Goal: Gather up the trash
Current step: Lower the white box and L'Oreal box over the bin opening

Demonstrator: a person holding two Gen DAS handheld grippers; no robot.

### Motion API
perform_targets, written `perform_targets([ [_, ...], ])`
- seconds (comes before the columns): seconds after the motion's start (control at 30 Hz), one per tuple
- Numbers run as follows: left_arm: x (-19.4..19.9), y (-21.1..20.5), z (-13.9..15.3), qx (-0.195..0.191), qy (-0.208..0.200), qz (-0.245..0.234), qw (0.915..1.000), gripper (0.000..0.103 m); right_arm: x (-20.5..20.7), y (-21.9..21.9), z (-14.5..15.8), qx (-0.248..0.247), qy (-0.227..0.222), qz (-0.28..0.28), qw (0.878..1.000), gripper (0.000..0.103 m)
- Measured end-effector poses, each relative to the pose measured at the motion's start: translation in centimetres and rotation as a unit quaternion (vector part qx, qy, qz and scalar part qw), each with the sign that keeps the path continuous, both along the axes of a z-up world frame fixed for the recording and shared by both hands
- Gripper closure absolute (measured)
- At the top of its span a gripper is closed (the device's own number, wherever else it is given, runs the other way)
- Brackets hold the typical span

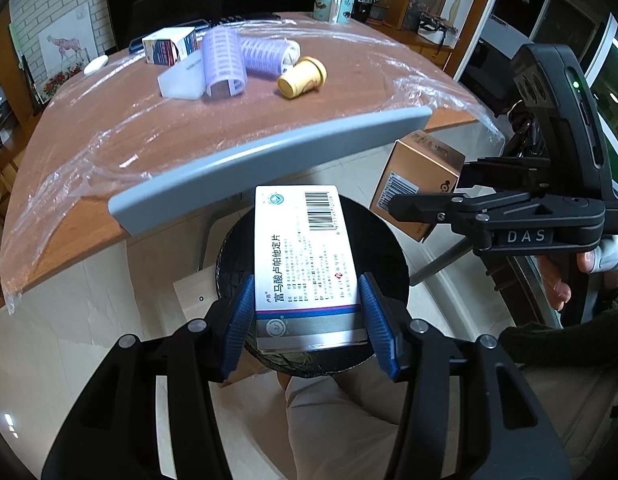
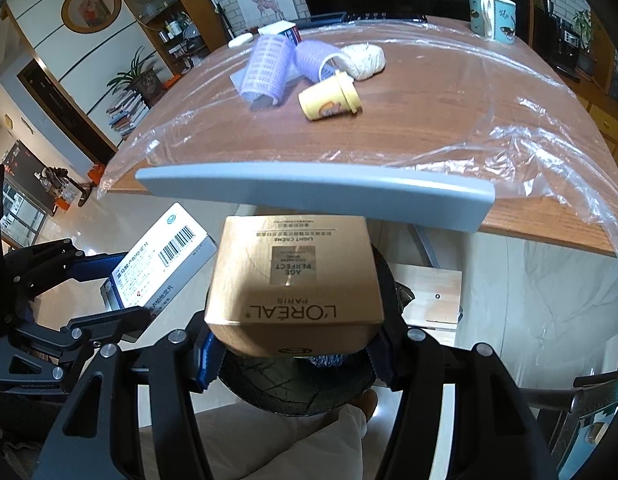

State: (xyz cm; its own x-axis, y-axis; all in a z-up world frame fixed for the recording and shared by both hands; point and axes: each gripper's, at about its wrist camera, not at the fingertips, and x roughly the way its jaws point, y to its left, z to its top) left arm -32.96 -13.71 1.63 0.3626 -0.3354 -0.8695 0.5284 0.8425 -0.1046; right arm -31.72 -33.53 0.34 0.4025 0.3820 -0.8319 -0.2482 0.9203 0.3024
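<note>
The left tool (image 1: 307, 316) clamps a white medicine box (image 1: 305, 264) over the black-lined bin (image 1: 385, 240); the right tool (image 2: 293, 356) clamps a tan L'Oréal carton (image 2: 295, 280) above the same mouth; released together, the boxes could collide, and one could bounce off the rim onto the floor; more litter waits on the tabletop (image 1: 349, 92).

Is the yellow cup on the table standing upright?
No. In the right wrist view the yellow cup lies on its side on the plastic-covered table, beside the purple rolls.
</note>
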Motion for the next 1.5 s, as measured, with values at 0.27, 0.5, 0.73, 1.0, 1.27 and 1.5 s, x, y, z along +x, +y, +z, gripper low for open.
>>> perform_targets([
  [0.27,0.3,-0.1,-1.7,0.013,0.014,0.0,0.9998,0.05,0.6,0.8,-1.5,-0.017,0.015,0.006,1.0,0.045],
  [0.5,0.8,-0.1,-3.0,0.024,0.023,0.001,0.9995,0.05,1.1,1.7,-2.3,-0.031,0.019,0.013,0.999,0.045],
  [0.73,1.5,0.1,-4.4,0.036,0.03,0.005,0.9989,0.05,1.4,2.1,-3.1,-0.04,0.02,0.016,0.999,0.045],
  [1.0,2.3,0.2,-5.6,0.048,0.035,0.004,0.9982,0.05,1.8,2.2,-4.0,-0.046,0.031,0.016,0.998,0.045],
  [1.27,3.1,0.1,-6.6,0.057,0.038,0.004,0.9977,0.05,2.2,2.6,-4.9,-0.05,0.041,0.015,0.998,0.045],
  [1.5,3.9,0.1,-7.2,0.063,0.042,0.005,0.9971,0.05,2.5,3.1,-5.8,-0.057,0.05,0.019,0.997,0.045],
])
